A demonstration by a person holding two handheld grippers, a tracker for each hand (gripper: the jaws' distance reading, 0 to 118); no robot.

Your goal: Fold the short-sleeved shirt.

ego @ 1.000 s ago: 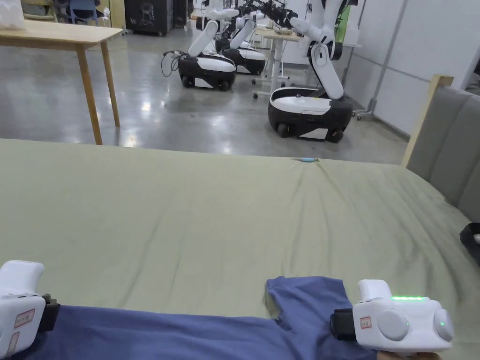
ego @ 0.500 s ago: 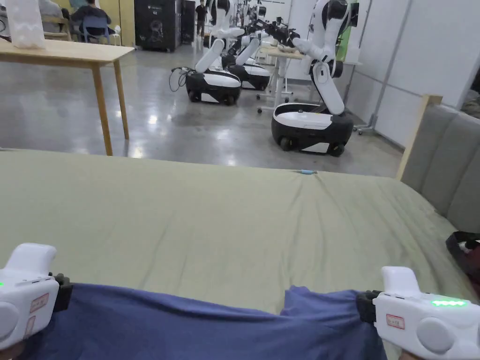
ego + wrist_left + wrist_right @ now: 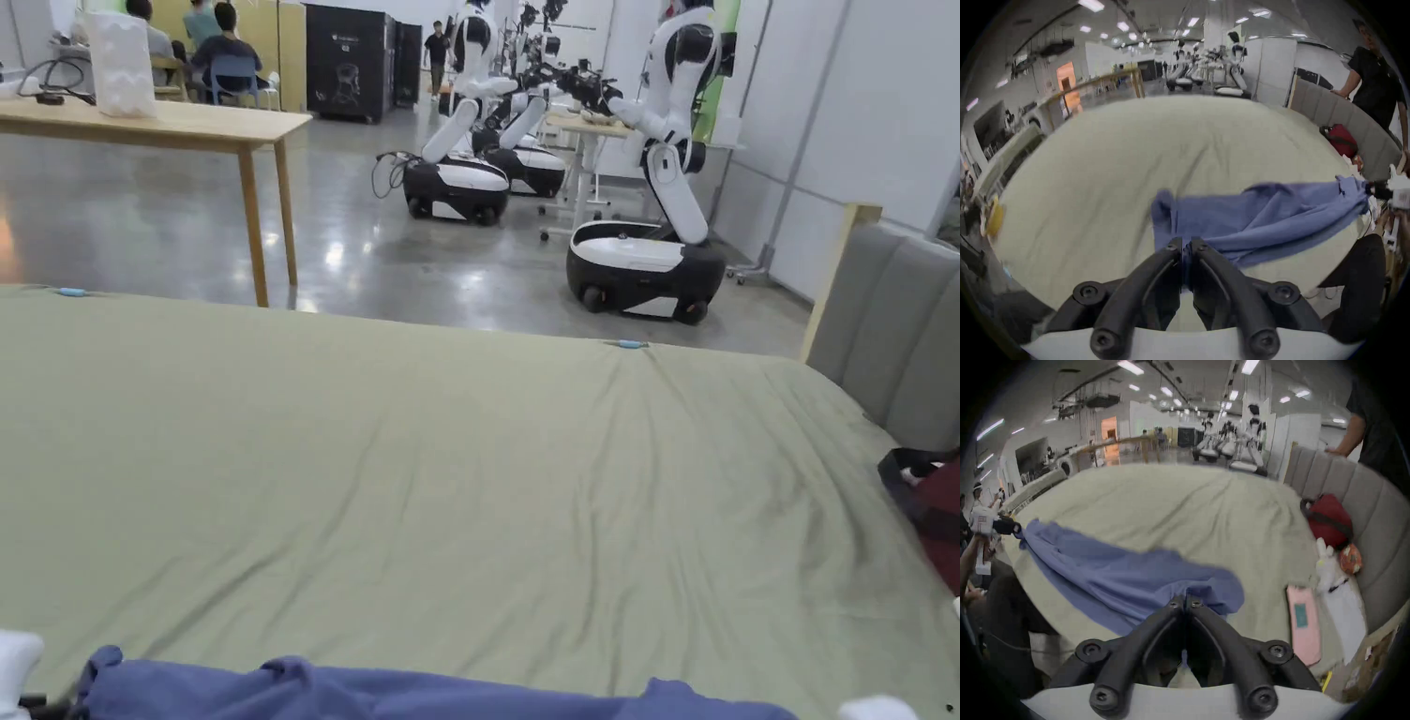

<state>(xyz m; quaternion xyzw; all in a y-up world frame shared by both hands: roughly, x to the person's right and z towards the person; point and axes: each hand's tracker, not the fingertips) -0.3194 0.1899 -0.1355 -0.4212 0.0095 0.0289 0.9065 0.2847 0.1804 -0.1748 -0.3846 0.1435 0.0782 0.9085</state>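
A: How do the tools stand?
B: The left gripper point(image 3: 1186, 241) has its 2 jaws pressed together on a fold of the blue shirt point(image 3: 1264, 219). The right gripper point(image 3: 1186, 600) pinches the other end the same way.
A: And the shirt?
B: Stretched between them along the near edge of the green bed sheet point(image 3: 450, 469), sagging and creased in the middle.
A: Anything beside it?
B: A pink phone point(image 3: 1303, 623) near the right gripper, and a red bag point(image 3: 1327, 516) against the grey headboard point(image 3: 1374, 516).
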